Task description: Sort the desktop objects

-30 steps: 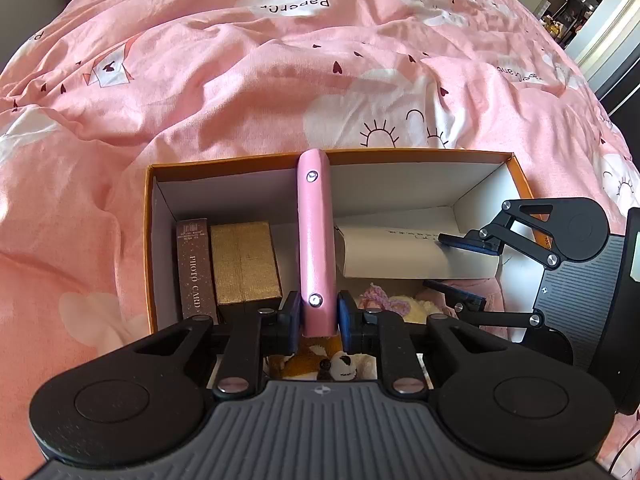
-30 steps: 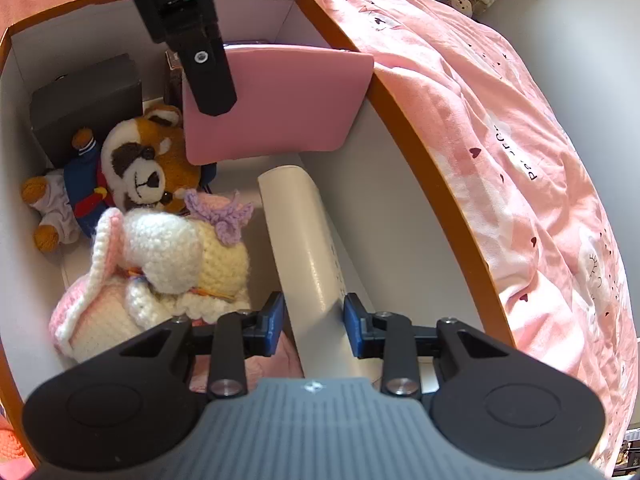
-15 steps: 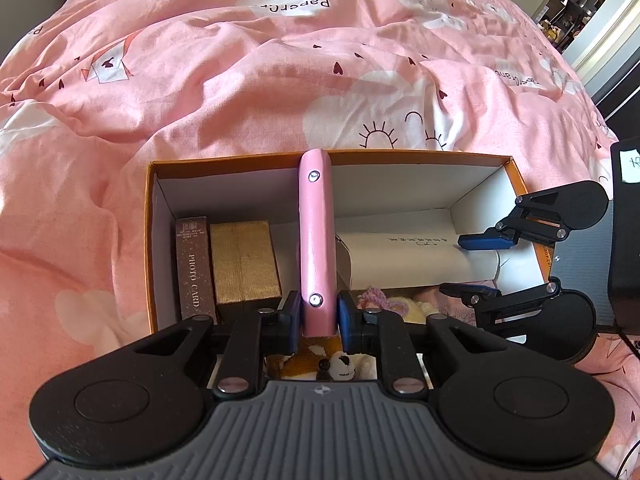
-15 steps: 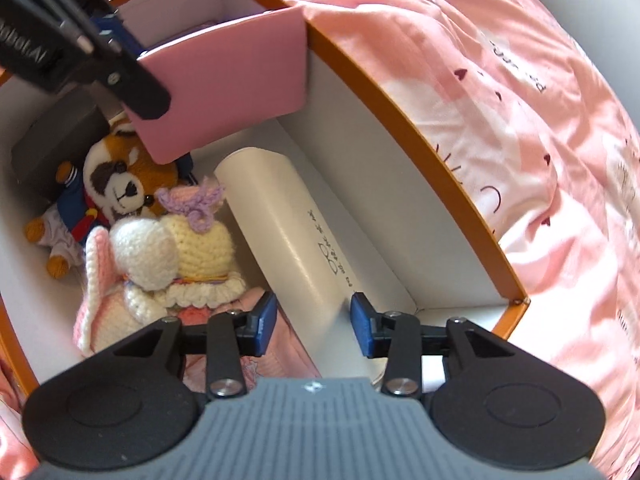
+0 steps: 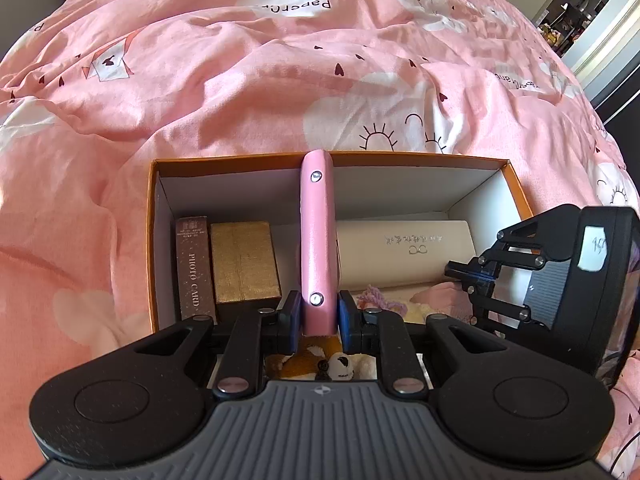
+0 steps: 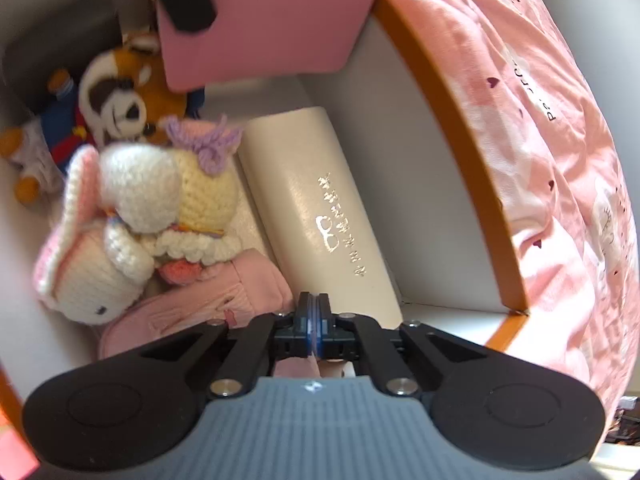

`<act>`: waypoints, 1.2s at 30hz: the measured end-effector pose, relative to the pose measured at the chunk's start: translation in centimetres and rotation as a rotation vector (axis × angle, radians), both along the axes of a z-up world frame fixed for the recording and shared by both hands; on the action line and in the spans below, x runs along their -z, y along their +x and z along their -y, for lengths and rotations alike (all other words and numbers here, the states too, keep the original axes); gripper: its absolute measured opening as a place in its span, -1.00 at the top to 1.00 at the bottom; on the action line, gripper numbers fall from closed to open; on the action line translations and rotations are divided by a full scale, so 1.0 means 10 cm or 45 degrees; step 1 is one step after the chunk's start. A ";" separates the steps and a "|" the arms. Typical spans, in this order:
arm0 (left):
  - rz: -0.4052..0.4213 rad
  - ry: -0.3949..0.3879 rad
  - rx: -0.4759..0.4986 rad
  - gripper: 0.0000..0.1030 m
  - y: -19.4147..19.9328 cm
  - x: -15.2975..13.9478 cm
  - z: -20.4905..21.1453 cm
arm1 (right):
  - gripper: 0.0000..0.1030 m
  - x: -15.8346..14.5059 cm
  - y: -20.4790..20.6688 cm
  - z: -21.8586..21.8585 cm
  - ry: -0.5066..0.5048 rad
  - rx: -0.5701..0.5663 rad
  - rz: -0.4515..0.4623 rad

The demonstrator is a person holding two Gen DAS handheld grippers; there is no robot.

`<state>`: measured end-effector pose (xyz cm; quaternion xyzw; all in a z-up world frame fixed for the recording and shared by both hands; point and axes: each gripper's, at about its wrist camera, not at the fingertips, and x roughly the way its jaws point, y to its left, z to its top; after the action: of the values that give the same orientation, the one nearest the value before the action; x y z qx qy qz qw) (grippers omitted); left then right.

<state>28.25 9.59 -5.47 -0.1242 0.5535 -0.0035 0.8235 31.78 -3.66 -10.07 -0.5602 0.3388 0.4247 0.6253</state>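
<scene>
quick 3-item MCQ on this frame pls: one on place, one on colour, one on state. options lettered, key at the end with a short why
1. Where does the cream glasses case lie?
A. inside the orange box, along its wall
B. out on the bedspread
C. on top of the gold box

2. What colour is the flat item held by the left gripper?
A. blue
B. pink
C. gold

3. How do the right gripper's jaws stand?
A. wide open around the case
B. clamped on the crochet bunny
C. shut together, holding nothing

Key:
1 A, the right wrist view shows the case on the box floor beside the white inner wall.
2 B, both views show a pink slab between the left fingers.
3 C, the blue pads meet with nothing between them, just short of the case.
</scene>
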 end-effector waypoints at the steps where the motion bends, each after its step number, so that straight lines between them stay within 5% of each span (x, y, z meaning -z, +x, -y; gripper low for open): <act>1: 0.000 -0.001 -0.002 0.59 0.00 0.00 -0.01 | 0.91 0.01 0.00 -0.01 0.010 -0.001 0.018; 19: -0.015 0.122 0.108 0.54 0.00 -0.19 0.07 | 0.80 -0.11 -0.01 0.18 0.169 0.108 0.021; 29: -0.099 0.133 0.113 0.02 -0.09 0.02 0.11 | 0.73 -0.21 -0.19 0.35 0.227 0.143 -0.020; 36: -0.142 0.105 0.128 0.04 -0.14 0.02 0.13 | 0.70 -0.17 -0.15 0.29 0.246 0.146 -0.023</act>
<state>26.83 8.30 -5.63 -0.0621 0.6039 -0.0152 0.7945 30.26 -6.57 -8.38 -0.4731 0.3333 0.4240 0.6966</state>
